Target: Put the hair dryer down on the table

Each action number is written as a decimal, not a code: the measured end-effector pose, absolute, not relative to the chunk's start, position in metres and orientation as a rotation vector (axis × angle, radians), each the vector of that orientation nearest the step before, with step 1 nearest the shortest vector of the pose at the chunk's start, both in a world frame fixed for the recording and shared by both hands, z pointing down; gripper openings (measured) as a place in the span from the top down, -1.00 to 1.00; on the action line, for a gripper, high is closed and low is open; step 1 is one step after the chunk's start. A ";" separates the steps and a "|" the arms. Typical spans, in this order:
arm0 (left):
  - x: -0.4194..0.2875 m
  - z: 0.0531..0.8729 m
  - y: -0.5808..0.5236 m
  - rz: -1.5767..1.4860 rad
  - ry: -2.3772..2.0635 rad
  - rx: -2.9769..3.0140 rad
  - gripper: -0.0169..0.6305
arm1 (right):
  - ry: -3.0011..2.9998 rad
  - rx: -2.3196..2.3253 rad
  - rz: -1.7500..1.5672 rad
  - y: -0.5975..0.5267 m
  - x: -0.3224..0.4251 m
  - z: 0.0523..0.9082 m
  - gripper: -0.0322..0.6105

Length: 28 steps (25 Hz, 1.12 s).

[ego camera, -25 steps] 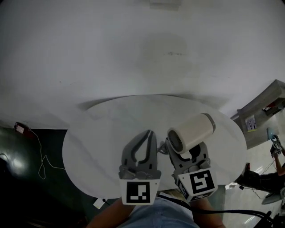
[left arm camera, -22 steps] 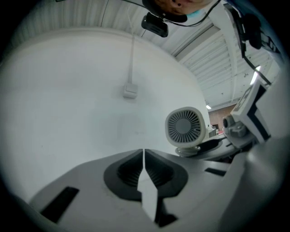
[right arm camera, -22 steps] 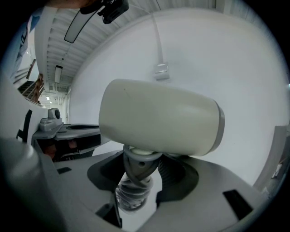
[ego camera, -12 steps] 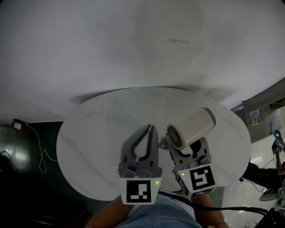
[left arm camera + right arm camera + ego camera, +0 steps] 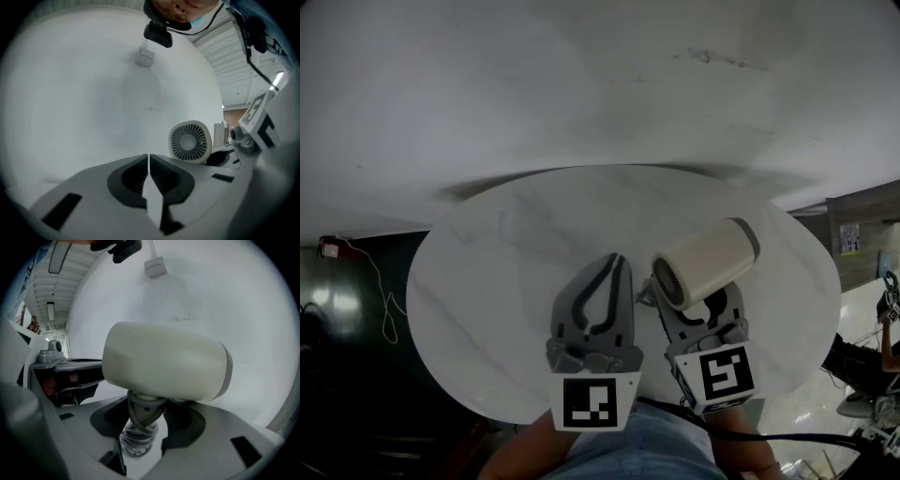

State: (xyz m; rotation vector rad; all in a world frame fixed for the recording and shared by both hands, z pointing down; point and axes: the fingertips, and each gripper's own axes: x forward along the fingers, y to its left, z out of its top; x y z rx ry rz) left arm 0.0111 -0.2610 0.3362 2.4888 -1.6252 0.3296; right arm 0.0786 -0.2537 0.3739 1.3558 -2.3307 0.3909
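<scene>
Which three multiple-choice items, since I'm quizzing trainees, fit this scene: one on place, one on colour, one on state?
1. What holds the hair dryer? A the right tongs B a shelf C the floor
2. What colour is its barrel? A red B cream C black
3. How do the left tongs stand? A wide open B shut on a cable C shut, empty
Key: 1 A, its handle sits clamped between them; 2 B, every view shows cream; 3 C, their tips meet with nothing between.
</scene>
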 end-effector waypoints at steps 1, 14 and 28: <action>0.010 0.343 -0.266 0.332 -1.623 2.472 0.90 | -2.327 1.350 0.401 -0.258 0.078 0.380 0.21; -0.012 0.396 -0.300 0.363 -1.636 2.334 0.90 | -2.374 1.296 0.369 -0.304 0.051 0.413 0.21; -0.058 0.435 -0.316 0.357 -1.709 2.186 0.90 | -2.291 1.093 0.412 -0.330 0.005 0.465 0.20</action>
